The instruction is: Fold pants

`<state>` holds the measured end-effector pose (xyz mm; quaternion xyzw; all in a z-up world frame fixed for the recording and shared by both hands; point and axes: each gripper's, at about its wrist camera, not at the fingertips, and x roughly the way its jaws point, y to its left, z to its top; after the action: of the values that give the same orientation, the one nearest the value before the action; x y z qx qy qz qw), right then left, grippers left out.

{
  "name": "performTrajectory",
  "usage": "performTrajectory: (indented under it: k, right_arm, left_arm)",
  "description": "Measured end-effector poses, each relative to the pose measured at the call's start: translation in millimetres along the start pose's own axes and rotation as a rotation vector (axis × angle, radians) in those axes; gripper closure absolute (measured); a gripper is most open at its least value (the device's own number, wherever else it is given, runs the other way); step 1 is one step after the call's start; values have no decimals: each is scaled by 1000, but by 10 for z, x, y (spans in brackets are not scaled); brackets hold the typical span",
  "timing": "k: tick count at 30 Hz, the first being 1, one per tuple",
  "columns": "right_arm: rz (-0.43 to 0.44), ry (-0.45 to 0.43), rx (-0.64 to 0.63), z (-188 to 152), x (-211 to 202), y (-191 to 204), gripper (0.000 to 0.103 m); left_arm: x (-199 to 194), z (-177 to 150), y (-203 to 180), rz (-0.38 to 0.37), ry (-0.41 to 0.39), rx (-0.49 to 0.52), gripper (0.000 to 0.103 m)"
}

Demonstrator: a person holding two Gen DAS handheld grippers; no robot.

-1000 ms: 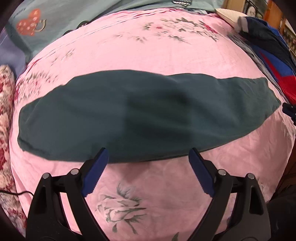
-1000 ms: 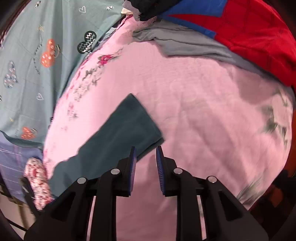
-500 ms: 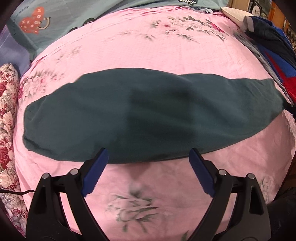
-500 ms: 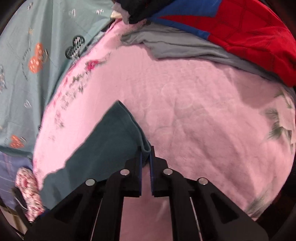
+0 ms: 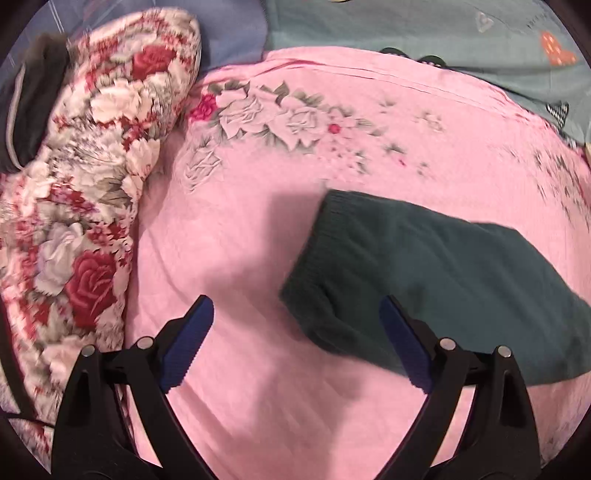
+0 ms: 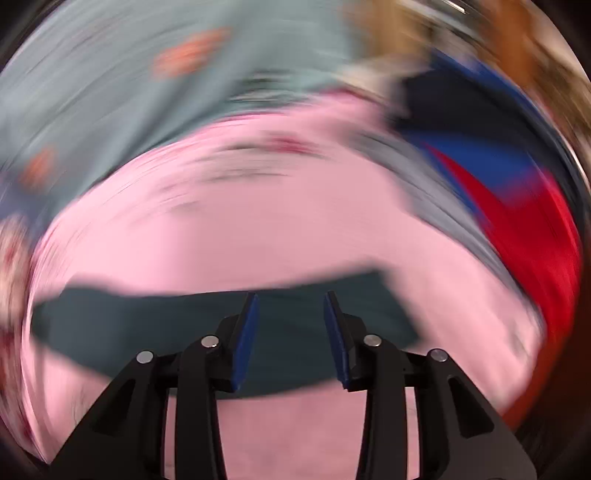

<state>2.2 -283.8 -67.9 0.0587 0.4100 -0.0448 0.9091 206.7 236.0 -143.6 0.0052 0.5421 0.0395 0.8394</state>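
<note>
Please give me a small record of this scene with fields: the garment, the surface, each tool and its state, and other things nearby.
garment: dark green knit pants, lying flat, ribbed end toward the left tool
surface: pink floral blanket
left tool: open, empty, one finger over the pants' edge
right tool: open, empty, above the pants; view blurred
nearby: red-and-white rose-print quilt beside the blanket; red-and-blue cloth at the far side
fold: not visible

bed: pink floral blanket | rose-print quilt | possibly teal sheet
</note>
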Motion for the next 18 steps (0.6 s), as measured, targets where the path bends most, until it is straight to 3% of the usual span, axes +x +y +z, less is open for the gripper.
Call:
performTrajectory:
  k: [2,4,5,6,8,11,15,17,18]
  right_arm:
    - [126,-20,-225,21,132,925,62]
    - [217,-18,-365,4,257,1590,62]
    - [258,-18,-398,29,324,1843,62]
    - [320,0,-386,99,424,2053,62]
    - [404,67,-317,267,597,2162,62]
    - [441,159,-217,592,952,2099,56]
    - [443,230,-198,895,1337,2059,55]
    - [471,282,-216,1028,1599,2102,55]
    - [487,307,-218,1049,1697,2118,55]
  left_arm:
    - [170,106,116,-63,20,-20,10]
    - [311,145,129,-118,40,-19,10]
    - [375,144,91,-112,50,7,10]
    - [454,130,37,-59,60,58,10]
    - [544,58,-98,72,62,179,10]
    - [253,-3,-308,140,-75,226,11]
    - [-86,-122,-839,-21,-231,323,11]
    - [-51,-243,-1106,-90,-250,380,10]
    - [49,-292,-1210,-109,-221,401,10]
